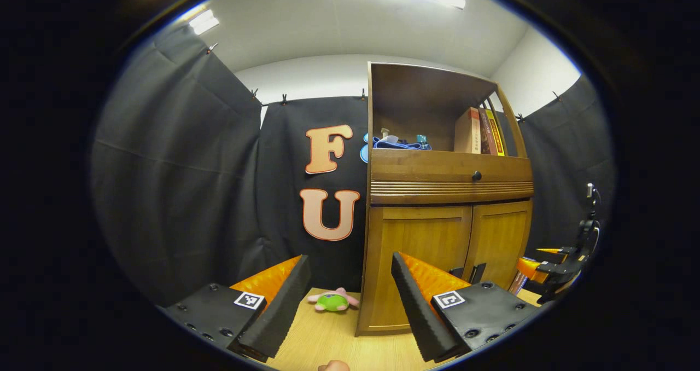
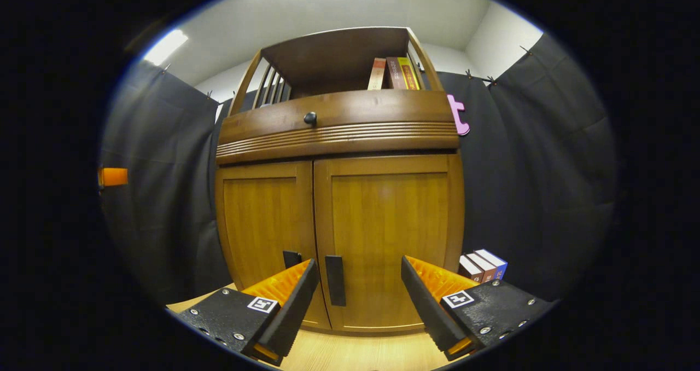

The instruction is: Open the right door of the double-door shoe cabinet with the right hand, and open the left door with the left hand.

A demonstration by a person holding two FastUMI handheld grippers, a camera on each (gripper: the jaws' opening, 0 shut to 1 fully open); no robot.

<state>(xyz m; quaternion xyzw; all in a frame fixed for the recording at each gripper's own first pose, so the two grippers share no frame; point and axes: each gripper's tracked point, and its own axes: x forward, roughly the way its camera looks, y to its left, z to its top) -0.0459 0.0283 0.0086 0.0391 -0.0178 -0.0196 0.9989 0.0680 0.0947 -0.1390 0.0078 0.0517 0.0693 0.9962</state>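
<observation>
Cabinet (image 2: 339, 196) stands on the table (image 2: 350, 354) against the booth wall, both doors flush shut, so nothing's done yet.

R claw (image 2: 358, 294) hangs wide open w/ nothing in it, squared up to the right door (image 2: 391, 239). That door's handle (image 2: 334, 279), a dark vertical bar at the inner edge by the centre seam, sits between the claw's two fingers but farther off, not touching. Judged: lined up like this so a straight push fwd puts the bar in the gap; bar is upright, so the fingers need to close across it from the sides. Left door (image 2: 265, 223) has its own handle (image 2: 291, 259) just across the seam, partly hidden by R claw's finger.

L claw (image 1: 350, 300) also wide open, empty, held off toward the cabinet's left corner, well apart from the doors. In left gripper view the doors show at an angle, both handles (image 1: 469, 272) peeking past its finger. Prob. waiting its turn: task takes right door first, and staying out to the side leaves room for the swing. The R claw shows at that view's far right edge.

Plush toy (image 1: 332, 301) lies on the table left of the cabinet; books (image 2: 484, 266) to its right. Right door's swing may pass near the books; can't tell if it clears.
</observation>
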